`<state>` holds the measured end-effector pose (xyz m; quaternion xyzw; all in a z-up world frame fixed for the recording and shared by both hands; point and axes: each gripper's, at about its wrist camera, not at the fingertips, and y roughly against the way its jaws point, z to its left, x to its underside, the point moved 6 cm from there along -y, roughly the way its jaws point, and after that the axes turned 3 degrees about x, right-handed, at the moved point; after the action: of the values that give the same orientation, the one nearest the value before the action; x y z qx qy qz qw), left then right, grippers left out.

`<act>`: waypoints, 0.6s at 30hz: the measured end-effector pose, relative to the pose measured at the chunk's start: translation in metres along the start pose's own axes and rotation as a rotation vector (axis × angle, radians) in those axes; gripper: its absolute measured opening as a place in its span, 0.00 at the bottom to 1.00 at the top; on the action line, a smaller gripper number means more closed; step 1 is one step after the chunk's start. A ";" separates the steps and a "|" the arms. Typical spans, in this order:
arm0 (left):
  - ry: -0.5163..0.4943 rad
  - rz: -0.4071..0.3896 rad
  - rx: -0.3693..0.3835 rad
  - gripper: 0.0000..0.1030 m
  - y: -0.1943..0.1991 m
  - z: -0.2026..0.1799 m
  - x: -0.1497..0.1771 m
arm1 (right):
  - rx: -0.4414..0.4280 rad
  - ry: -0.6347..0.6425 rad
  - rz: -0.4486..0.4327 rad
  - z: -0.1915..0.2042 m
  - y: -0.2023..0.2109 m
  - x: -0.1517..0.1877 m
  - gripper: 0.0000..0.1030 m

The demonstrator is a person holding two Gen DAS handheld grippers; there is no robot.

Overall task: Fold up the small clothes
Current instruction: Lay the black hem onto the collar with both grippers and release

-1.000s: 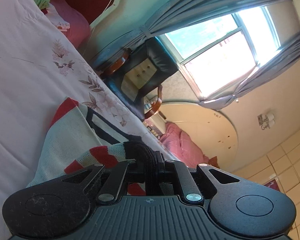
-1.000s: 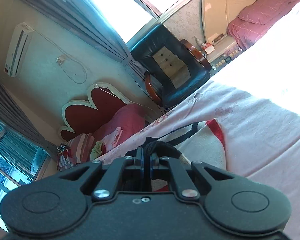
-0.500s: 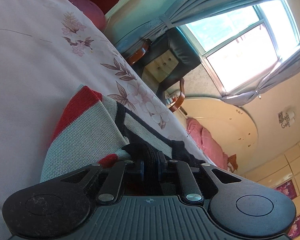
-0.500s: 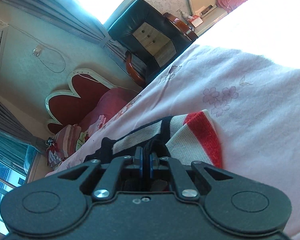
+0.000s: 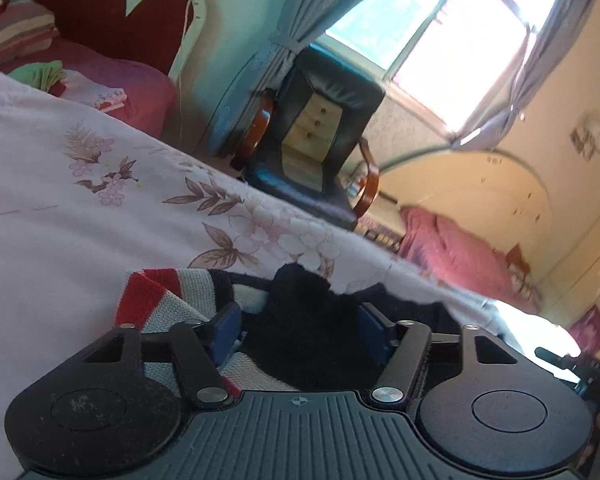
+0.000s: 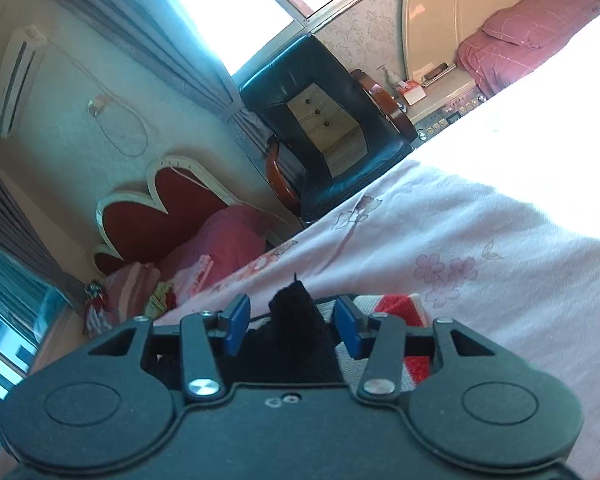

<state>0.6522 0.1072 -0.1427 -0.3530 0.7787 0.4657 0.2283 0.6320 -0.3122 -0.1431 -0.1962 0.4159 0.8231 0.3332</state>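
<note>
A small knit garment point(image 5: 188, 300), striped red, grey and black, lies on the pink floral bedspread point(image 5: 80, 208). My left gripper point(image 5: 300, 330) is open, its blue pads point(image 5: 226, 326) apart on either side of a raised black fold of the garment. In the right wrist view my right gripper point(image 6: 292, 324) is also open, blue pads point(image 6: 236, 322) spread around a black peak of the same garment point(image 6: 396, 306). Neither pad presses the cloth.
A black leather armchair point(image 5: 320, 136) stands beyond the bed's far edge. Red heart-shaped headboard point(image 5: 112, 20) and pink pillows point(image 5: 132, 88) with small clothes are at the bed's head. A second bed with pink bedding point(image 5: 460, 256) is at the right.
Both grippers were shut on the garment's black edge, lowered it onto the bed and have now opened. The cloth stands loose between the pads.
</note>
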 end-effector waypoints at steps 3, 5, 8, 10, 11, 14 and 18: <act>-0.116 0.081 -0.074 0.47 -0.015 -0.005 0.009 | 0.048 0.097 0.059 0.008 -0.012 0.006 0.38; -0.178 0.092 -0.113 0.42 -0.017 -0.010 0.012 | 0.074 0.156 0.087 0.014 -0.019 0.012 0.35; -0.264 0.065 -0.200 0.13 -0.016 -0.015 0.015 | 0.140 0.275 0.112 0.027 -0.030 0.024 0.28; -0.256 0.029 -0.212 0.08 -0.010 -0.015 0.016 | 0.200 0.377 0.102 0.040 -0.033 0.032 0.19; -0.251 0.010 -0.214 0.06 -0.007 -0.014 0.017 | 0.219 0.411 0.091 0.046 -0.033 0.035 0.08; -0.247 -0.048 -0.216 0.05 0.004 -0.017 0.018 | 0.242 0.444 0.038 0.052 -0.025 0.036 0.05; -0.261 -0.166 -0.188 0.05 0.023 -0.026 0.008 | 0.257 0.419 -0.041 0.048 -0.010 0.027 0.05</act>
<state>0.6288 0.0885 -0.1237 -0.3723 0.6639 0.5578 0.3309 0.6178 -0.2590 -0.1370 -0.3270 0.5730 0.6980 0.2786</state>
